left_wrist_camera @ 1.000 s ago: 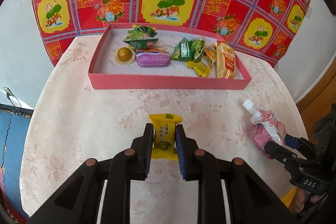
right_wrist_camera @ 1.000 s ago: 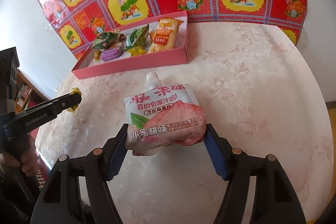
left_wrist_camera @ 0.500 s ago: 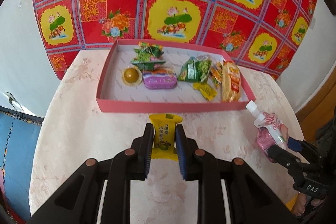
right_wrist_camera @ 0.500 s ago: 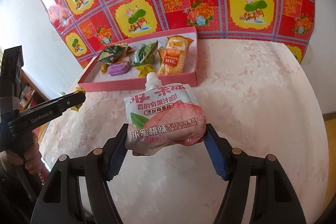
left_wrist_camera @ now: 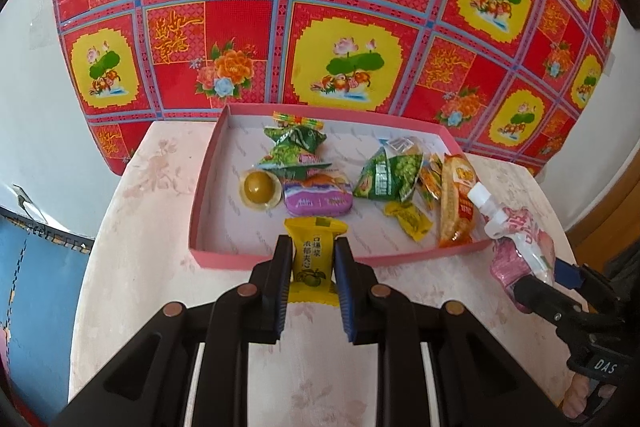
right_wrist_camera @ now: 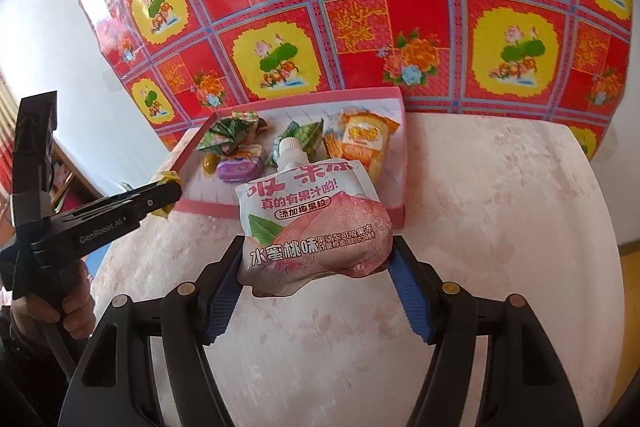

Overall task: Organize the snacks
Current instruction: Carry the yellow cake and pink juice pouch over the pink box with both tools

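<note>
Left gripper (left_wrist_camera: 311, 259) pinches yellow candy (left_wrist_camera: 313, 254) at pink tray (left_wrist_camera: 280, 261) front edge; right gripper (right_wrist_camera: 316, 263) clamps peach pouch (right_wrist_camera: 314, 227) (spout trayward).

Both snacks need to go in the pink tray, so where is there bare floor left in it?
The pink tray is bare along its left wall, left of the round yellow-green candy, and in the front strip between the purple packet and the front wall. The far right corner looks bare too. The middle and right, around the orange cracker pack, are crowded.

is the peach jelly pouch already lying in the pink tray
No, the jelly pouch is clamped between the right tongs, held above the table at the near edge of the pink tray.
</note>
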The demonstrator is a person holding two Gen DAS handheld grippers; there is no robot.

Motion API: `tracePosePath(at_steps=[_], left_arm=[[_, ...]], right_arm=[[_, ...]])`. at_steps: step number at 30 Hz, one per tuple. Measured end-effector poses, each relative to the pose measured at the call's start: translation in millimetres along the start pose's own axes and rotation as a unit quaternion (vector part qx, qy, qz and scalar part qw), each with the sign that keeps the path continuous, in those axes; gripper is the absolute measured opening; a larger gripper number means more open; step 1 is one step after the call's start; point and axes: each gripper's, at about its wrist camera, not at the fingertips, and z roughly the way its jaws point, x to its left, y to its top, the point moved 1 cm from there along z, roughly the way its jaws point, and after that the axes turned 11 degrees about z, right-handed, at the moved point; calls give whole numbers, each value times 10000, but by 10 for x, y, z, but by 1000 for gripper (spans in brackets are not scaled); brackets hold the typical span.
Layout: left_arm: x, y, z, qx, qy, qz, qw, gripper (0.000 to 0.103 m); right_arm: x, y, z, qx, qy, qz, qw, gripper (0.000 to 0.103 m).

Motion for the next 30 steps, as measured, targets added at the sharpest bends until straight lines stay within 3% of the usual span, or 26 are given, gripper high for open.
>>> tracePosePath(at_steps=[15, 30], left_arm=[[143, 124, 360, 153, 10, -89, 9998, 22], [187, 174, 573, 292, -52, -157, 9994, 22]], right_arm=[[211, 403, 350, 135, 171, -54, 9997, 70], [351, 677, 740, 223, 53, -185, 9996, 70]])
